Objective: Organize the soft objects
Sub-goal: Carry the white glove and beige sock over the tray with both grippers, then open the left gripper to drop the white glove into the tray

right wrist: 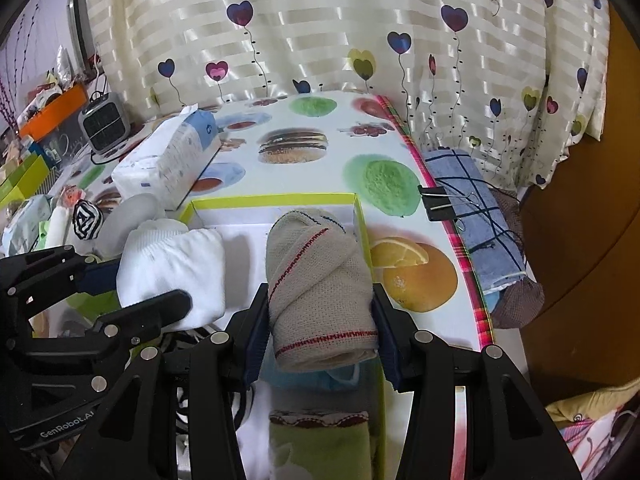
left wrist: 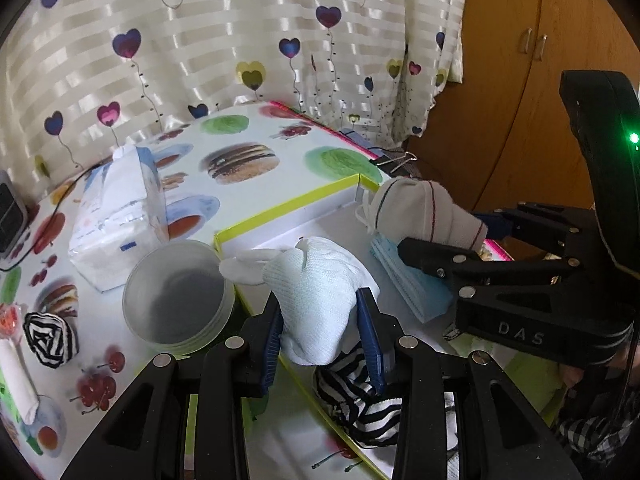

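The white rolled sock sat clenched between the blue pads of the left hand-held gripper, its loose end reaching forward over the white box with the yellow-green rim. The beige rolled sock, edged with red stitching, was gripped the same way by the right hand-held gripper, upright between its pads and just inside the box's right wall. Both hand-held grippers hung side by side above the box, the right one seen to the right of the left one's camera and the left one to the left of the right one's.

Under the left hand-held gripper lay a black-and-white striped cloth. Ahead and to the right of it, under the beige sock, a stack of blue face masks rested in the box. Below the right hand-held gripper a green sock with a brown cuff lay in the box.

Just left of the box, ahead of the left hand-held gripper, stood a frosted round container, and beyond it a pack of tissues. Farther left on the worktop, which was covered with a food-print cloth, lay a small striped roll and a white rolled cloth. To the right of the right hand-held gripper a binder clip pinched the worktop's edge beside a folded blue checked towel. A heart-print curtain hung behind.
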